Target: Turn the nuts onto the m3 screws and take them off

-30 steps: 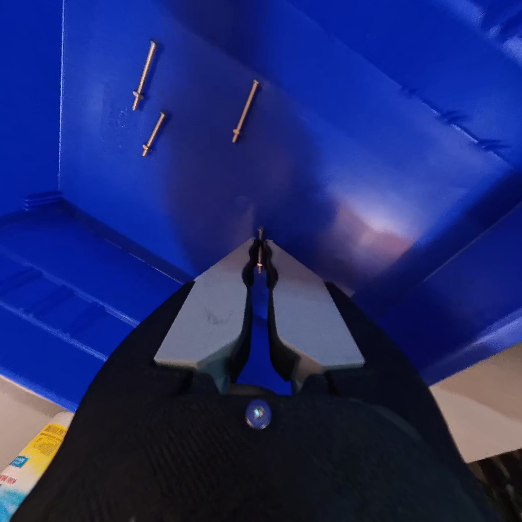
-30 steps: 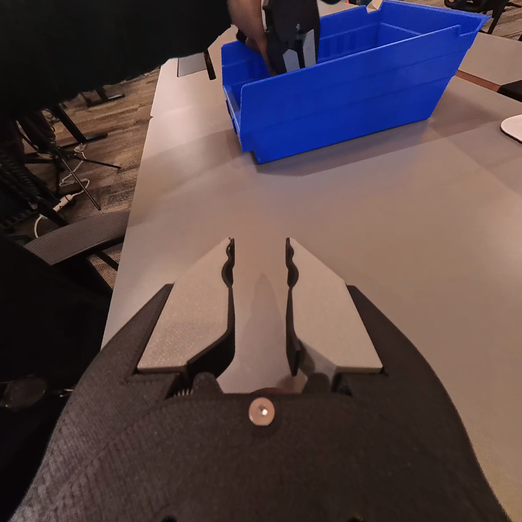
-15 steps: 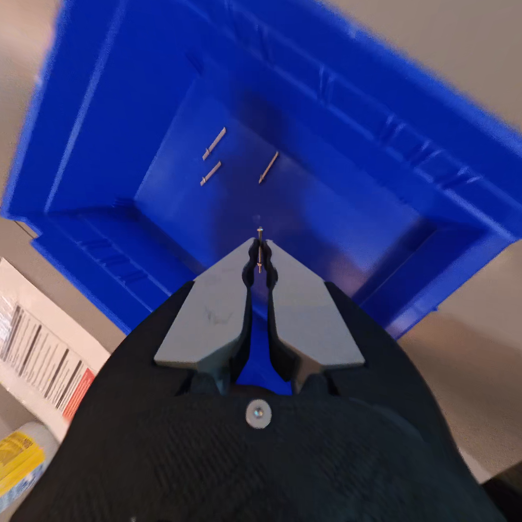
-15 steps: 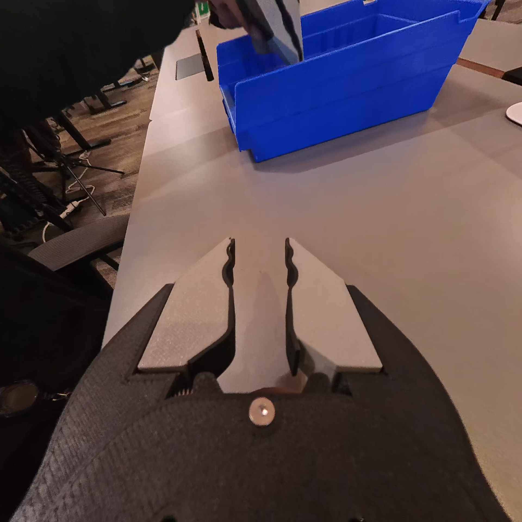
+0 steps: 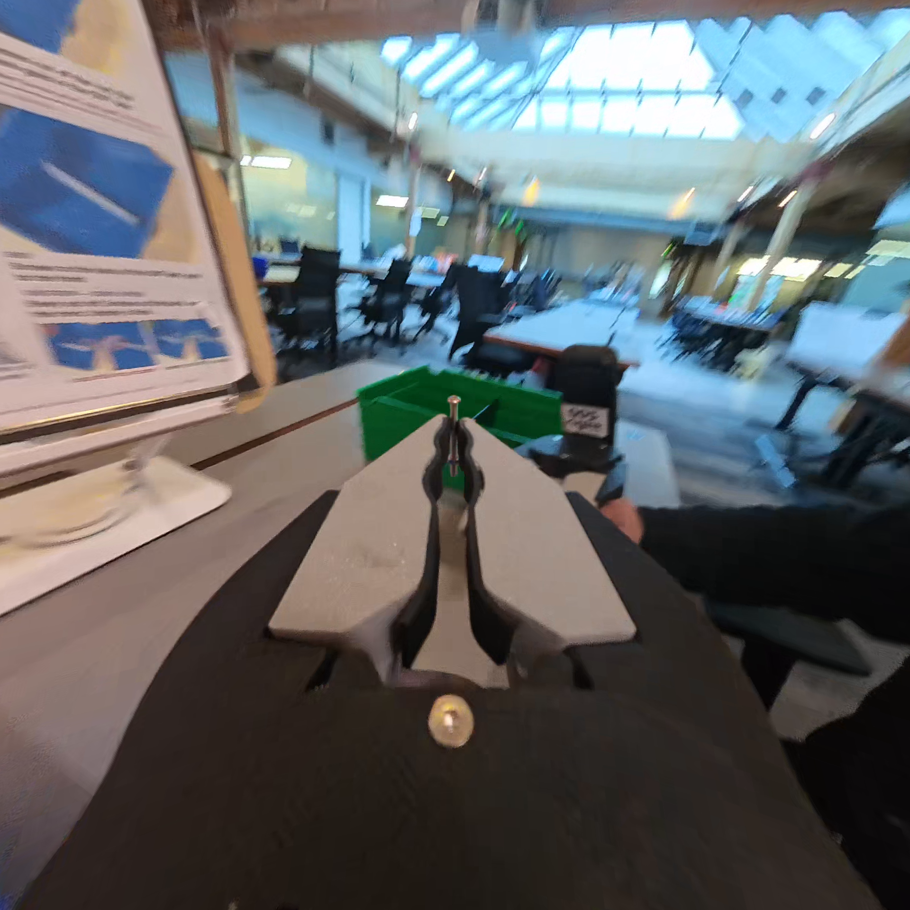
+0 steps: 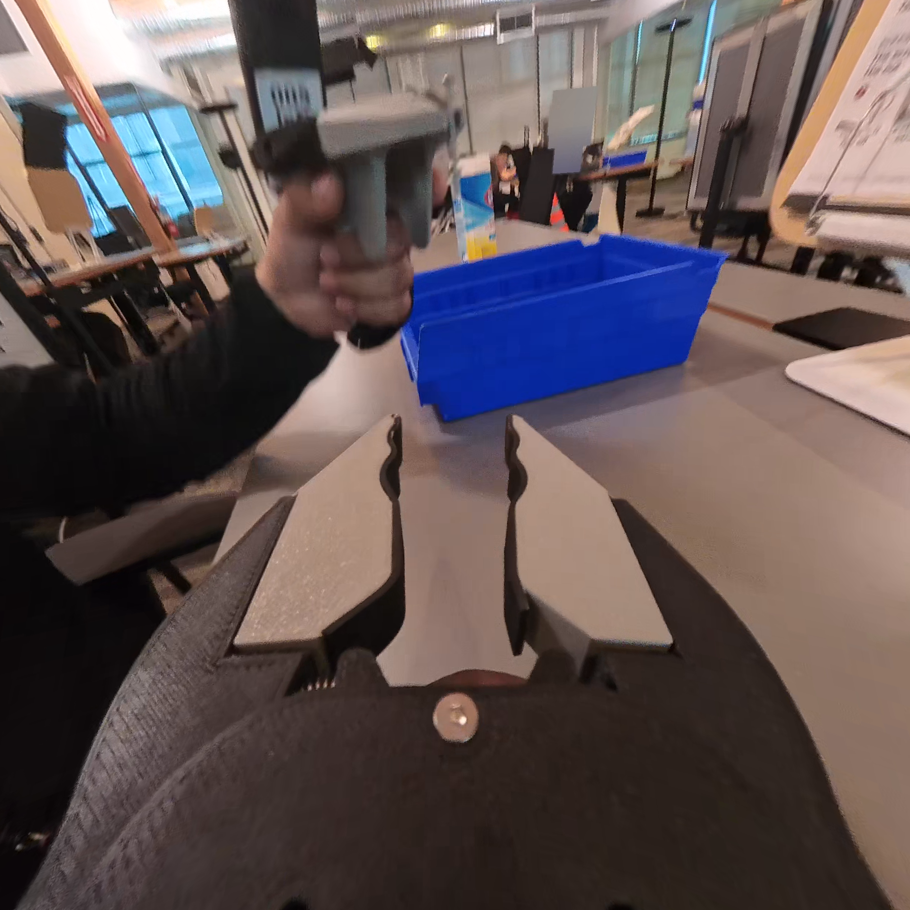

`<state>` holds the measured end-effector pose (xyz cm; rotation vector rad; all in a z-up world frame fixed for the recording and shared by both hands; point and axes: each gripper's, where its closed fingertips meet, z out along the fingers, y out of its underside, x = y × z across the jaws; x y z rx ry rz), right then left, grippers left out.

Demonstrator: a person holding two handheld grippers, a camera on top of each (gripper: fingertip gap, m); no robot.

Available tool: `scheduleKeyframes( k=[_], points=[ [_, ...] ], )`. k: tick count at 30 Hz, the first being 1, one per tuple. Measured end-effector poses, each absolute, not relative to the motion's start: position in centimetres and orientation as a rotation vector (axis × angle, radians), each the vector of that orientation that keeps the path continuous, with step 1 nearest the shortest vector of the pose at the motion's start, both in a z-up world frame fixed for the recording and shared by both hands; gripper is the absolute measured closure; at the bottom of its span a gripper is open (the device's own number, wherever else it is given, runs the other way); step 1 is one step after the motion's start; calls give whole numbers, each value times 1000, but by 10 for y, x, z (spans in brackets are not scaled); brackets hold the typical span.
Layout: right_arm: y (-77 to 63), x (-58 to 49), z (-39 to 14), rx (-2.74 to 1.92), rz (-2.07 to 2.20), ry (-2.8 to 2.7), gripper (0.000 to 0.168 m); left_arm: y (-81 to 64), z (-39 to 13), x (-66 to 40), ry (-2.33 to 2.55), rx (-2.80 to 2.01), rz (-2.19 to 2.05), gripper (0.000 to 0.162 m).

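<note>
— Since half a second ago, what has moved?
— Lifted clear of the blue bin (image 6: 556, 335), the left gripper (image 5: 453, 429) now faces out over the grey table (image 5: 276, 472) rather than down at the bin floor.
— And its fingers?
— Almost closed, pinching one m3 screw (image 5: 452, 433) upright, head just above the tips. Whether a nut sits on it cannot be told.
— What lies around it?
— Beyond the tips stands a green bin (image 5: 394, 423); left of that bin, a stand with a printed sheet (image 5: 98, 246).
— The right gripper (image 6: 453, 433)?
— Its fingers stand well apart, holding nothing, low over the table just short of the blue bin.
— Anything else by the blue bin?
— To its left and above, a hand (image 6: 325, 271) grips the left gripper's grey handle. Behind it stands a blue and yellow carton (image 6: 475, 216).
</note>
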<state>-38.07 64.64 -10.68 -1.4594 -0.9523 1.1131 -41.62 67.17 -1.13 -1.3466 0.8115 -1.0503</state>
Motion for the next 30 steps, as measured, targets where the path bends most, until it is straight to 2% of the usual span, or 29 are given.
scheduleKeyframes(
  k=[8,25,30],
  points=[
    [650,-349,-67,-1266,1256,-758,136,647,-33,-369,704,-1188,-1431,162],
    [637,-366,-69,-1247,1259,-840,153,641,-45,-358,758,-1201,-1373,162],
    [638,-367,-71,-1260,1221,-848,168,642,-49,-356,764,-1219,-1368,162]
  ],
)
